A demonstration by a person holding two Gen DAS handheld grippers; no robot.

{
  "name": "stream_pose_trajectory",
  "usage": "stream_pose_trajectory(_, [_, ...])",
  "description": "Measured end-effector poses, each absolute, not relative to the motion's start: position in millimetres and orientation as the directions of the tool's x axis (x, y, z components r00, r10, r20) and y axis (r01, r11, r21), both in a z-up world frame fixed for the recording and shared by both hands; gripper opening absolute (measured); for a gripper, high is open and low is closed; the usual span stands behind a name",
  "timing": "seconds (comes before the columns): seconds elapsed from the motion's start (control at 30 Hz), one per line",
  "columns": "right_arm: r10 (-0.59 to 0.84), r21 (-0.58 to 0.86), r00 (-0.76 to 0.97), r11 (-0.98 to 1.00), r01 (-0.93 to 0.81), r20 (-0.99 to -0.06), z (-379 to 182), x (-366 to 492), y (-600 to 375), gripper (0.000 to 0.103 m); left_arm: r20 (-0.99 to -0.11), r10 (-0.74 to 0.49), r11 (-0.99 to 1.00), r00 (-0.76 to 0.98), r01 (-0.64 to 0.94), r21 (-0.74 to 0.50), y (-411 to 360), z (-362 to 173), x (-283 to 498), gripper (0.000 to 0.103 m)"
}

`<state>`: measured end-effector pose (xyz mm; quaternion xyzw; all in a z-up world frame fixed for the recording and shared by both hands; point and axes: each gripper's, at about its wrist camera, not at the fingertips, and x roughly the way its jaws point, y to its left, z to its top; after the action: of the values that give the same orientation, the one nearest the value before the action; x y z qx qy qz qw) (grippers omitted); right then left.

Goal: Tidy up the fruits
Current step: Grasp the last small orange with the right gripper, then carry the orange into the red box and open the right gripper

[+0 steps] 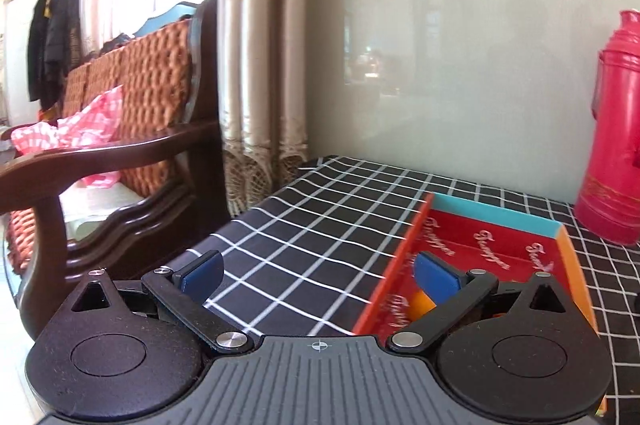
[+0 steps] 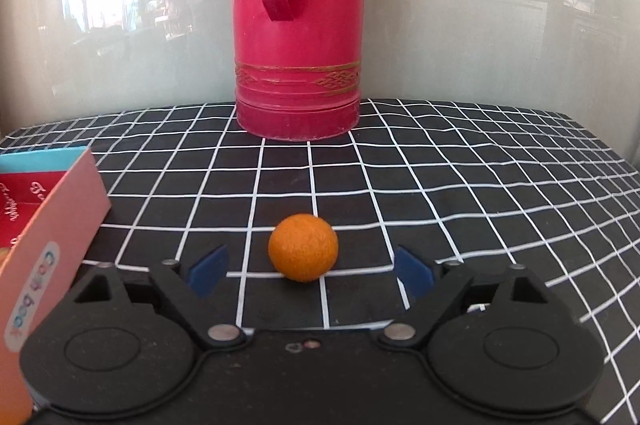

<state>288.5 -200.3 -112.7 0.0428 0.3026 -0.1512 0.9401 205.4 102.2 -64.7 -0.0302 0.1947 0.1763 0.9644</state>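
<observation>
An orange point(image 2: 303, 247) lies on the black checked tablecloth point(image 2: 440, 185), just ahead of my right gripper point(image 2: 310, 271) and between its open blue-padded fingers, touching neither. The open red box point(image 1: 492, 245) with a blue far rim stands on the cloth; its pink-orange side point(image 2: 52, 249) shows at the left of the right wrist view. My left gripper point(image 1: 318, 275) is open and empty, its right finger point(image 1: 436, 277) over the box's near left corner. A bit of an orange fruit point(image 1: 420, 303) shows inside the box behind that finger.
A tall red thermos point(image 2: 298, 25) stands at the back of the table against a glossy grey wall; it also shows at the right of the left wrist view point(image 1: 612, 145). A wooden armchair point(image 1: 120, 161) with orange cushions and curtains point(image 1: 260, 45) stand left of the table.
</observation>
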Motion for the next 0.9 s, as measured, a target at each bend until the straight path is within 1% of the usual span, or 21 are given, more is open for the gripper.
stream_pose_trajectory(0.03, [-0.247,-0.004,0.766,0.953,0.304,-0.594,-114,292,-202,0.062,-0.387,0.336,0.932,0.859,-0.362,0.006,105,-64,204,0.102])
stream_pose_trajectory(0.07, [-0.236,0.005,0.758,0.954,0.300,-0.609,-116,295,-204,0.049,-0.390,0.343,0.928,0.855,-0.371,0.002,109,-65,203,0.102])
stream_pose_trajectory(0.1, [-0.224,0.015,0.750,0.955,0.298,-0.622,-118,297,-206,0.040,-0.395,0.348,0.925,0.851,-0.379,-0.003,113,-65,203,0.102])
stream_pose_trajectory(0.13, [-0.224,0.018,0.753,0.954,0.299,-0.618,-118,296,-207,0.039,-0.399,0.352,0.922,0.847,-0.387,-0.007,117,-66,202,0.102])
stream_pose_trajectory(0.2, [-0.220,0.012,0.757,0.957,0.288,-0.616,-118,295,-204,0.031,-0.406,0.363,0.917,0.839,-0.399,-0.006,122,-67,201,0.102])
stream_pose_trajectory(0.33, [-0.192,0.013,0.771,0.968,0.251,-0.607,-118,291,-194,0.031,-0.401,0.390,0.906,0.829,-0.423,0.007,130,-68,196,0.102])
stream_pose_trajectory(0.47, [-0.143,0.020,0.816,0.982,0.186,-0.561,-107,278,-176,0.031,-0.405,0.409,0.894,0.818,-0.447,0.001,141,-68,191,0.102])
stream_pose_trajectory(0.57, [-0.060,0.044,0.863,0.995,0.094,-0.501,-92,262,-157,0.031,-0.409,0.418,0.886,0.811,-0.463,-0.011,148,-69,188,0.102])
stream_pose_trajectory(0.73, [0.137,0.061,0.905,0.991,-0.123,-0.404,-72,238,-125,0.031,-0.413,0.431,0.879,0.802,-0.477,-0.008,156,-70,183,0.102])
stream_pose_trajectory(0.8, [0.215,0.053,0.898,0.976,-0.211,-0.384,-68,233,-113,0.031,-0.413,0.440,0.877,0.798,-0.481,0.004,158,-71,181,0.102])
stream_pose_trajectory(0.9, [0.282,0.012,0.877,0.953,-0.302,-0.390,-67,225,-93,0.031,-0.409,0.453,0.872,0.792,-0.489,0.020,162,-72,178,0.102])
